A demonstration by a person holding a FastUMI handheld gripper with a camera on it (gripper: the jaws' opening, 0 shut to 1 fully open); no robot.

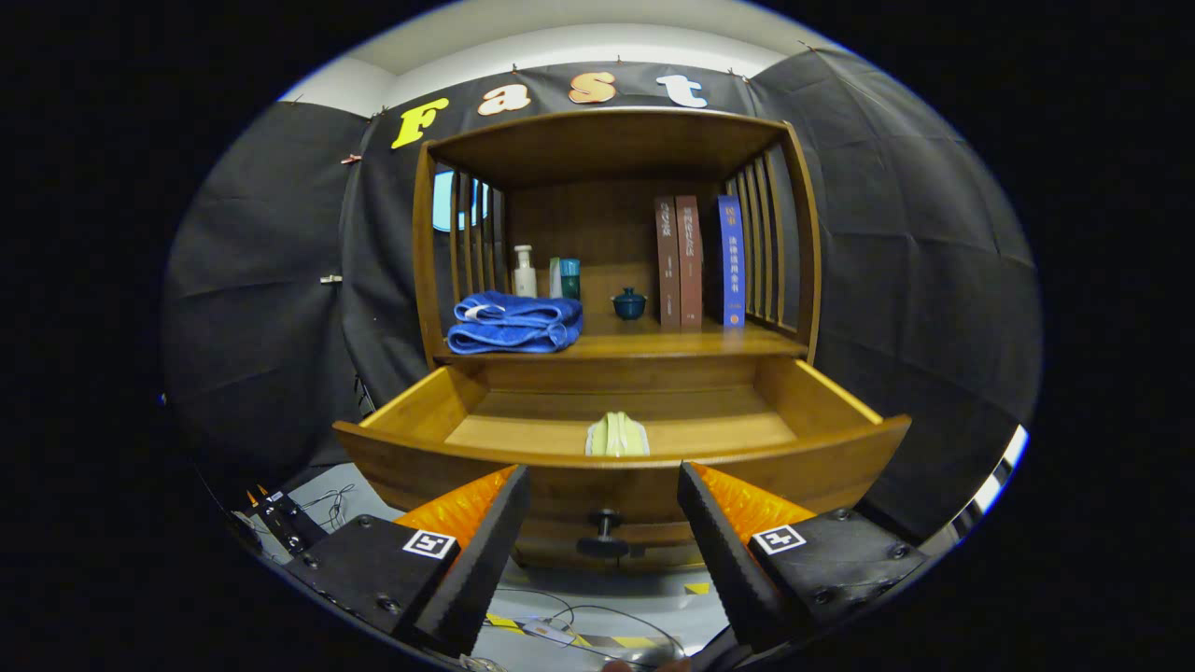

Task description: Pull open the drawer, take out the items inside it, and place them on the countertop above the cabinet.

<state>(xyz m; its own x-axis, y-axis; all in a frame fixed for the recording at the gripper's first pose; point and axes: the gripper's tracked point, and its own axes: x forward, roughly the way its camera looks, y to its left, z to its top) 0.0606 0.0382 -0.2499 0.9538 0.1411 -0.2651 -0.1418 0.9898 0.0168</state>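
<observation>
The tongs (pixel 604 504) are spread wide apart and hold nothing. Between the two fingers, just ahead of them and touching neither, sits the small dark knob (pixel 604 537) on the front of the drawer (pixel 420 462). The drawer is pulled well out of the wooden cabinet (pixel 611 140), its curved front panel running across just beyond both fingertips.

Inside the drawer, a little past the front panel and roughly in line with the gap between the fingers, lies a pale green and white folded cloth (pixel 617 436). It rests on the drawer floor close to the front edge; the bare board around it shows nothing else that I can make out.

Further on, above and behind the drawer, is the countertop (pixel 653 343) of the cabinet, an open shelf with slatted sides and a roof over it. On it, off toward the left finger's side, a folded blue towel (pixel 514 324) lies near the front edge. Behind the towel stand a white pump bottle (pixel 525 273) and, just beside it, a small teal container (pixel 569 278). Near the middle sits a little dark blue lidded pot (pixel 629 303). Toward the right finger's side three books stand upright against each other: two brown books (pixel 679 261) and a blue book (pixel 732 261).

Below the fingers, cables (pixel 579 630) trail across the grey floor (pixel 691 607).
</observation>
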